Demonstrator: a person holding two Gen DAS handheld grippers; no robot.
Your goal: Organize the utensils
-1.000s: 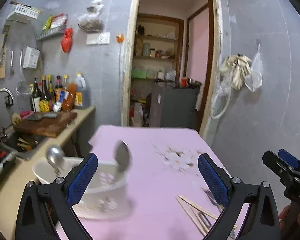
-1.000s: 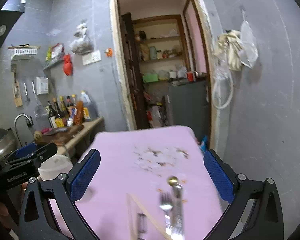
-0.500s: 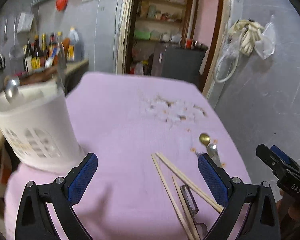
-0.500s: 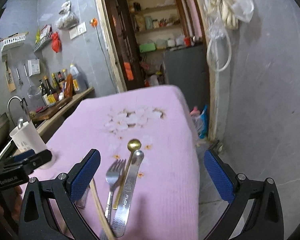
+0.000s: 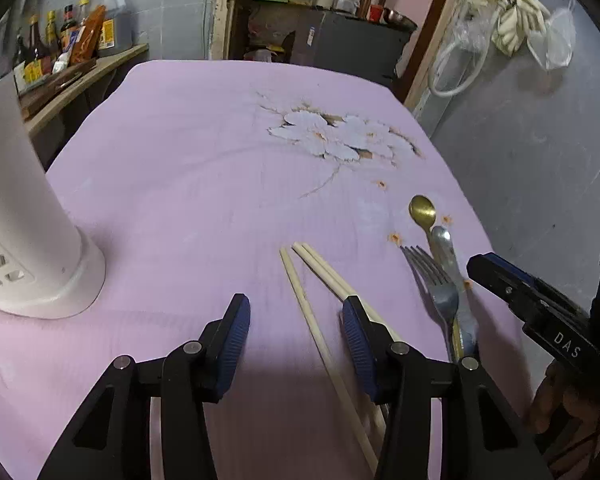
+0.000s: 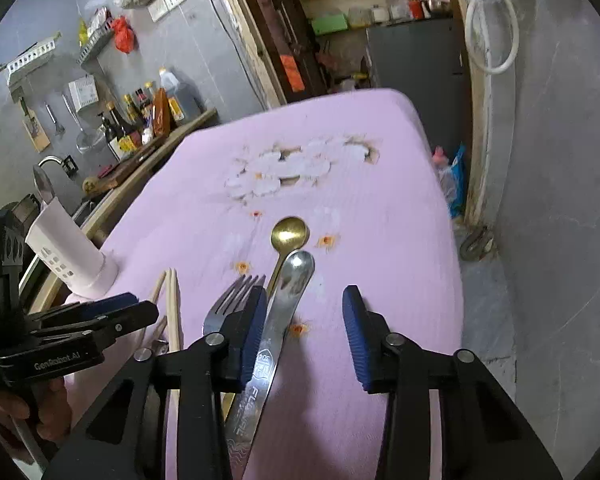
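On the pink tablecloth [image 5: 204,168] lie several wooden chopsticks [image 5: 300,292], a fork [image 5: 432,276], a gold spoon [image 5: 422,210] and a flat steel utensil [image 5: 444,248]. My left gripper [image 5: 296,328] hovers low over the chopsticks. Its jaws are closing, with one chopstick between them and no pad on it. My right gripper [image 6: 305,328] is closing around the flat steel utensil [image 6: 296,280], which lies beside its left pad. The fork [image 6: 236,296] runs under that finger and the gold spoon [image 6: 290,232] lies just ahead. A white utensil holder [image 5: 28,240] stands at the left.
A metal spoon [image 6: 42,184] sticks out of the holder [image 6: 68,248]. A counter with sauce bottles [image 5: 72,36] and a sink tap [image 6: 50,160] runs along the table's left side. Behind the table is a doorway [image 5: 324,8]. The table's right edge drops to the floor [image 6: 484,280].
Both grippers came down toward the table and tipped downward, from facing the room to hovering over the utensils. Both pairs of jaws narrowed from wide open.
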